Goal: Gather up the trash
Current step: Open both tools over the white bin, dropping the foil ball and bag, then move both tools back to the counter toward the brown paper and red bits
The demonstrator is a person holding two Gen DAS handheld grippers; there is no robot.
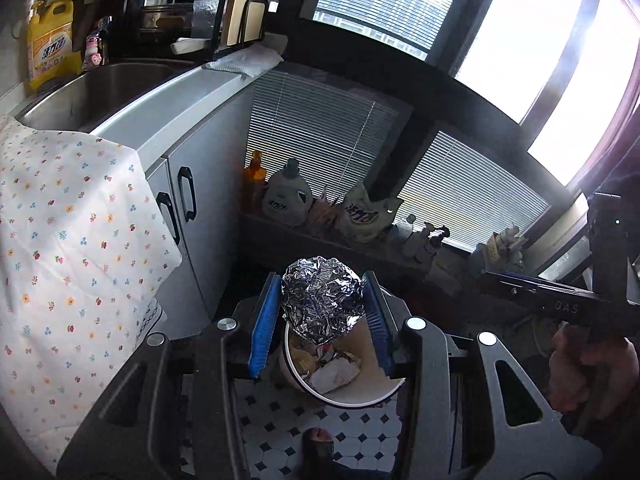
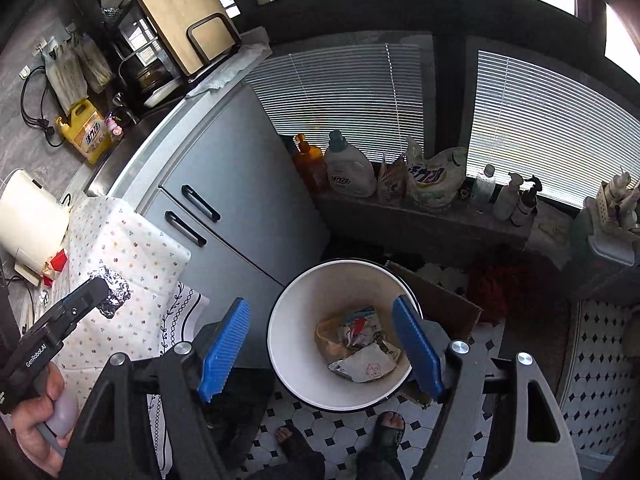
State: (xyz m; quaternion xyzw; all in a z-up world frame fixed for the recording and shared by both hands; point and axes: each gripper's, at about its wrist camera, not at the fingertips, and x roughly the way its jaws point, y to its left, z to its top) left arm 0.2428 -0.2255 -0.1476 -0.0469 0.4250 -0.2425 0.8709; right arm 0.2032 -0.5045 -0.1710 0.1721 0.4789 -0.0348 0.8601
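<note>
Left gripper (image 1: 322, 312), blue pads clamped on a crumpled foil ball (image 1: 322, 294), held above the near rim of the white bin (image 2: 280, 340); right gripper (image 2: 320, 344), jaws spread wide and empty, directly over the bin; wrappers (image 2: 360, 348) lying on the bin's bottom; grey cabinet (image 2: 240, 184) beside the bin.

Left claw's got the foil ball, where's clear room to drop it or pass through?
Free: the upper half of the white bin, above the wrappers, and the tiled floor between bin and feet. Crowded: the window ledge packed with bottles. The foil ball sits in the left claw over the bin.
</note>
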